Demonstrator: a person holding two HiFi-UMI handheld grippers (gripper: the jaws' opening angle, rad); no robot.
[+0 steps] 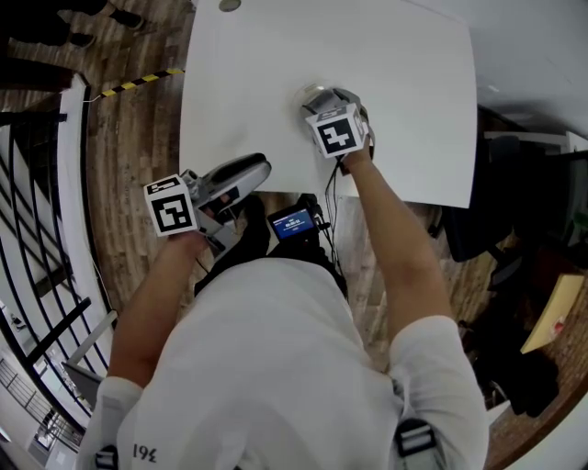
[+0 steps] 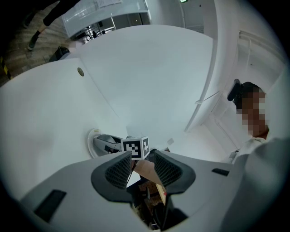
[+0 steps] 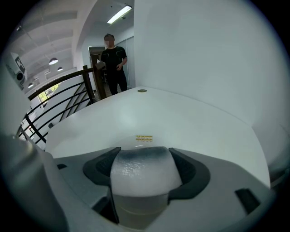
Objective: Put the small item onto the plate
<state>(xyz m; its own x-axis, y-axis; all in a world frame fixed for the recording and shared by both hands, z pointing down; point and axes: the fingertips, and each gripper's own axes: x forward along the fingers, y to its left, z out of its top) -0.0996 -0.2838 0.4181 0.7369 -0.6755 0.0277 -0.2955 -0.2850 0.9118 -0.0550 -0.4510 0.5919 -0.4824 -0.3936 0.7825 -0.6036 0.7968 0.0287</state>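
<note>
My right gripper (image 1: 322,97) is shut on the small item (image 3: 144,168), a frosted whitish rounded piece with a dark top edge, gripped between both pads. The left gripper view shows the right gripper (image 2: 107,144) low over a white plate (image 2: 90,138) on the white table (image 1: 404,83). I cannot tell whether the item touches the plate. In the head view the plate barely shows against the table. My left gripper (image 1: 250,173) hovers at the table's near edge, to the left. Its jaws stand a little apart, open, with nothing between them.
A small round grey disc (image 1: 230,5) is set in the table's far edge, and a yellow sticker (image 3: 144,138) lies on the top. A dark railing (image 3: 54,108) runs on the left, with a person (image 3: 113,59) standing beyond. A black device (image 1: 294,222) hangs at my waist.
</note>
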